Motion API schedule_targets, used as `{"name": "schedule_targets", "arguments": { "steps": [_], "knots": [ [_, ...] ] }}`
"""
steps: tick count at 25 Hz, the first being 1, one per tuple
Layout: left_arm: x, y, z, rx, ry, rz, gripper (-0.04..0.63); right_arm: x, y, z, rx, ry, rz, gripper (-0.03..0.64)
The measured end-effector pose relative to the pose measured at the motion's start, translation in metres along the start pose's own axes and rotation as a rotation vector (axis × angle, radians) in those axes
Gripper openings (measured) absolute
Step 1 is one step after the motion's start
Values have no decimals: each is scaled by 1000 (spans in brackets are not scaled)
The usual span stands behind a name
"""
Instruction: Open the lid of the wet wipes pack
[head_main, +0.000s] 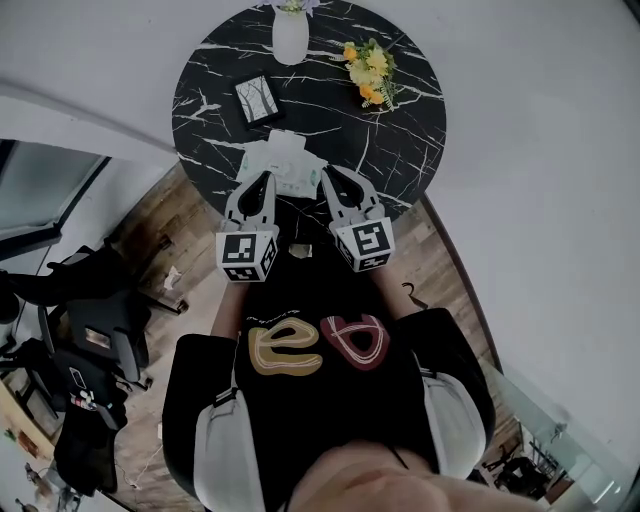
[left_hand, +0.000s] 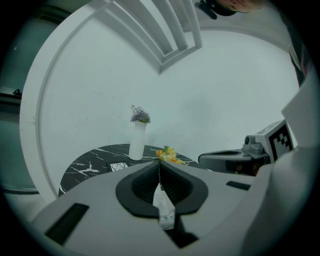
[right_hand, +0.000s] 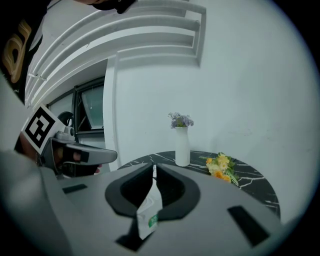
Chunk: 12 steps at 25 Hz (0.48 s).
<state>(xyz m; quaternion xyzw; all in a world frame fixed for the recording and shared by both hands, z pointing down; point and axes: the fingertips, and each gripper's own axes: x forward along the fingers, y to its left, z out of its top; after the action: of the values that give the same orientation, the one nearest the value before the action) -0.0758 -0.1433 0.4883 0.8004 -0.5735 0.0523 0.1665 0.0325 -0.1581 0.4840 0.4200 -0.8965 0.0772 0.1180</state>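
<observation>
The wet wipes pack (head_main: 283, 163) is white and pale green and sits at the near edge of the round black marble table (head_main: 405, 140). My left gripper (head_main: 262, 181) is at its left end and my right gripper (head_main: 330, 177) at its right end. In the left gripper view, the left gripper (left_hand: 159, 166) is shut on a thin white edge of the pack (left_hand: 163, 209). In the right gripper view, the right gripper (right_hand: 153, 168) is shut on another flap of the pack (right_hand: 148, 212) with green print. The lid is hidden in both gripper views.
On the table stand a white vase (head_main: 290, 36) with small flowers, a bunch of yellow flowers (head_main: 369, 73) and a small picture frame (head_main: 257, 99). Black chairs (head_main: 95, 335) stand on the wooden floor at the left. A white wall lies behind the table.
</observation>
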Motion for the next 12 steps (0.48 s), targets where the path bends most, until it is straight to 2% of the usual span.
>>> {"name": "schedule_targets", "arguments": {
  "steps": [12],
  "knots": [
    [3, -11, 0, 27, -5, 9, 18, -3, -1, -2, -29, 6, 15, 11]
  ]
}}
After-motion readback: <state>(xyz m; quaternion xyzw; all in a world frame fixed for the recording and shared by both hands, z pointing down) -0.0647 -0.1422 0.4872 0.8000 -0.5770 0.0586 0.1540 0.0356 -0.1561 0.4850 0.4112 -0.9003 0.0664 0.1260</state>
